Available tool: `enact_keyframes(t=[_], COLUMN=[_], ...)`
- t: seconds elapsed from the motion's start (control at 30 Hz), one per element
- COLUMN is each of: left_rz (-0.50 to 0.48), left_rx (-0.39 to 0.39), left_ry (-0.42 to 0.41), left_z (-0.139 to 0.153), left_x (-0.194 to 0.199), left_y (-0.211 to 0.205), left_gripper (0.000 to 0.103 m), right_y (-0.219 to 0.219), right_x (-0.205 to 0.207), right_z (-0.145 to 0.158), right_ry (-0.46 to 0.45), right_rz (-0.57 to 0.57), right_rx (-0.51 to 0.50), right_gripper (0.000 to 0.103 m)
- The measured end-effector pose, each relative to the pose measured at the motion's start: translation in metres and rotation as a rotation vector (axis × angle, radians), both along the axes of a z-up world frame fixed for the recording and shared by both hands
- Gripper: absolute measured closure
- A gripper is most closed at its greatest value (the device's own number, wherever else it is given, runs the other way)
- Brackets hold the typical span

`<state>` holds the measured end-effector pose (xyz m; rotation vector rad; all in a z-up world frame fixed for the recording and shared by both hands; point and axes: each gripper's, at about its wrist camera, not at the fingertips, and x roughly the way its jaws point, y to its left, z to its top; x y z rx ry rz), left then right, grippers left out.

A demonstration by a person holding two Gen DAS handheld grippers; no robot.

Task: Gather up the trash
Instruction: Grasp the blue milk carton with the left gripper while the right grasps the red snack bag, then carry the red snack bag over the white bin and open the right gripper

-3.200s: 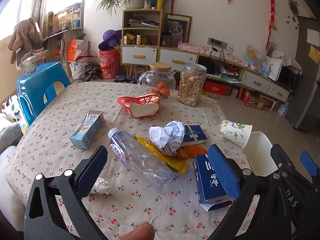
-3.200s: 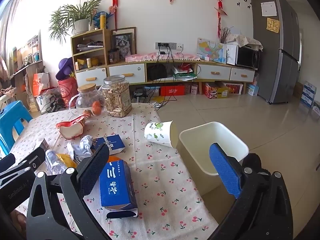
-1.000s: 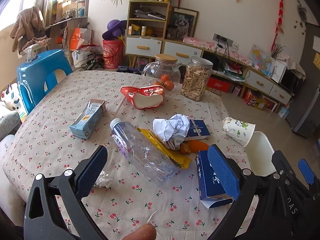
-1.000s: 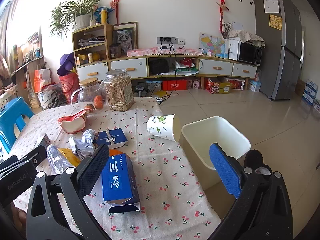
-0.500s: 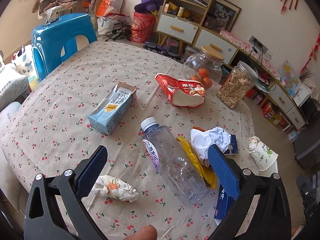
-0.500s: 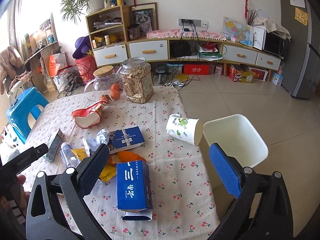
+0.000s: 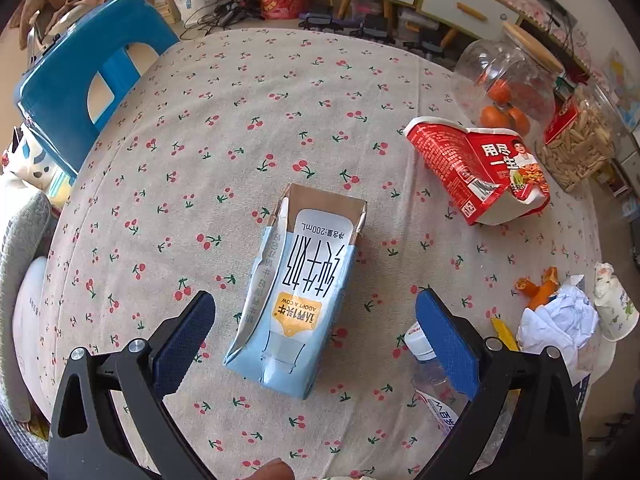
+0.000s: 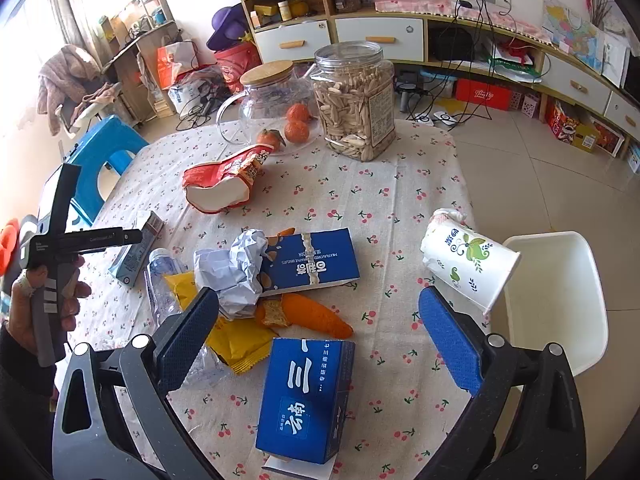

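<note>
**Left gripper lines up on the empty milk carton**

The left gripper (image 7: 314,338) is wide open and holds nothing. It hangs above the worktop (image 7: 224,92), and the milk carton (image 7: 298,296) lies flat between its two blue pads, with a clear gap on each side. The carton rests on its broad face, near the left edge of the worktop as the right wrist view shows it, a little apart from the main pile of trash.

The carton looks empty and a little crushed: one long edge is dented and the far end is folded flat. I judge it to be light and rather soft, so it will give way under pressure and not resist. The coated paper is probably smooth and a little slippery. The best hold, I think, is across the two long sides near the middle of the body, where the walls support each other; the flattened far end would only fold more.

The right gripper (image 8: 320,340) is also wide open and empty. It waits over the blue box (image 8: 308,400), with the paper cup (image 8: 468,264) lying on its side just to the right. The white bin (image 8: 560,300) stands beside the worktop at that side, well apart from the carton, so the carton will need to be carried across the whole worktop.
</note>
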<state>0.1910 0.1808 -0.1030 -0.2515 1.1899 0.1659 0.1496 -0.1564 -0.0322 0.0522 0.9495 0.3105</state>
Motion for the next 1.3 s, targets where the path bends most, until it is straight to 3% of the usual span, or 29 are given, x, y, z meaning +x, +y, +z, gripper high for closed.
enact_keyframes(t=[0.2,0.33,0.43,0.63,0.73,0.83,0.97,1.1,1.3], left_rz=[-0.056,-0.090,-0.107,-0.101,-0.086,-0.054,0.031,0.068,0.058], left_rx=[0.073,0.063,0.045,0.019,-0.004,-0.064,-0.280,-0.315,-0.298], left_ry=[0.087,0.109,0.100,0.127,0.111,0.072,-0.033,-0.132,-0.125], left_z=[-0.030,-0.042,-0.044,-0.051,-0.048,-0.031,0.003,0.036,0.039], left_x=[0.011,0.017,0.020,0.023,0.017,0.009,-0.016,-0.039,-0.041], left_y=[-0.002,0.000,0.003,0.016,0.025,0.037,0.052,0.040,0.019], left_gripper=[0.006,0.007,0.014,0.043,0.046,0.046,0.046,0.046,0.046], right_y=[0.030,0.053,0.074,0.110,0.123,0.128,0.123,0.113,0.121], right_x=[0.033,0.063,0.080,0.104,0.117,0.130,0.148,0.166,0.184], right_z=[-0.005,-0.011,-0.014,-0.020,-0.022,-0.026,-0.036,-0.059,-0.090], right_ry=[0.043,0.075,0.086,0.131,0.155,0.187,0.241,0.316,0.336], right_rz=[0.074,0.096,0.115,0.162,0.161,0.117,0.011,-0.117,-0.163], right_rx=[-0.015,-0.034,-0.075,-0.099,-0.083,0.007,0.245,0.464,0.453], right_gripper=[0.007,0.007,0.007,0.007,0.007,0.007,0.007,0.008,0.021])
